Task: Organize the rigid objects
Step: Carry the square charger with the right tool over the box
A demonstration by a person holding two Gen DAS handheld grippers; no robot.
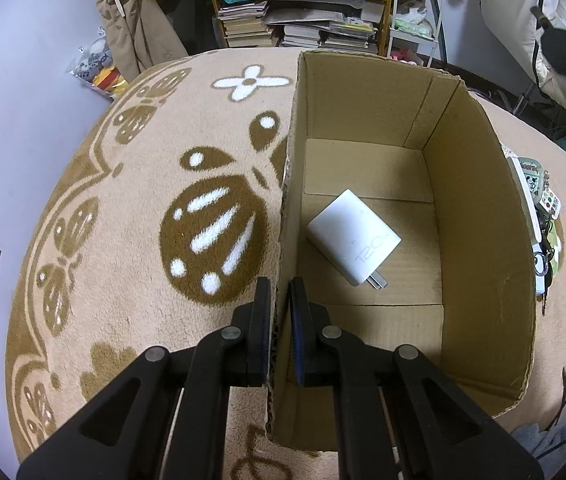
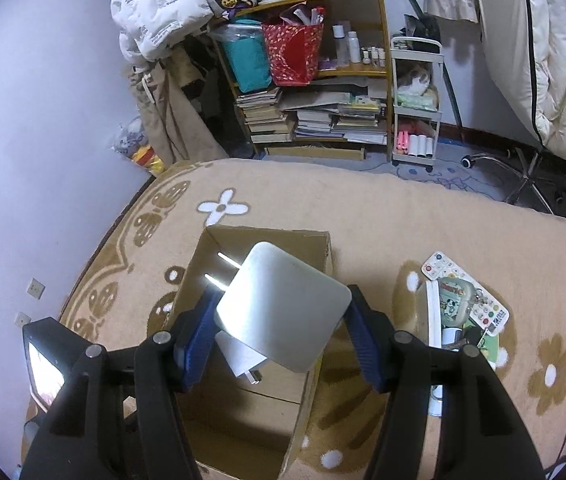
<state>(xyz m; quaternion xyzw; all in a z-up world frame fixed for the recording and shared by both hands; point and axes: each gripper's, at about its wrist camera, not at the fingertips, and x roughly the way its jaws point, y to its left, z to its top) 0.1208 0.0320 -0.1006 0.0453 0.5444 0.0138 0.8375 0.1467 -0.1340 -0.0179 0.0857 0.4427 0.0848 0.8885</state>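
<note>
One white square plug charger (image 2: 283, 312), clamped in the right gripper (image 2: 279, 332) above the open brown cardboard box (image 1: 479, 216) whose wall is pinched by the left gripper (image 1: 281, 332), should be lowered beside the white charger (image 1: 355, 236) inside before release.

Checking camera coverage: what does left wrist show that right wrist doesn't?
Left wrist only: the left claw shut on the brown cardboard box's side wall.

Right wrist only: the right claw holding a second white square charger above the box, plus a pile of small colourful items on the rug.

Both: the box and a white plug-in charger lying inside it, on the beige patterned rug.
</note>
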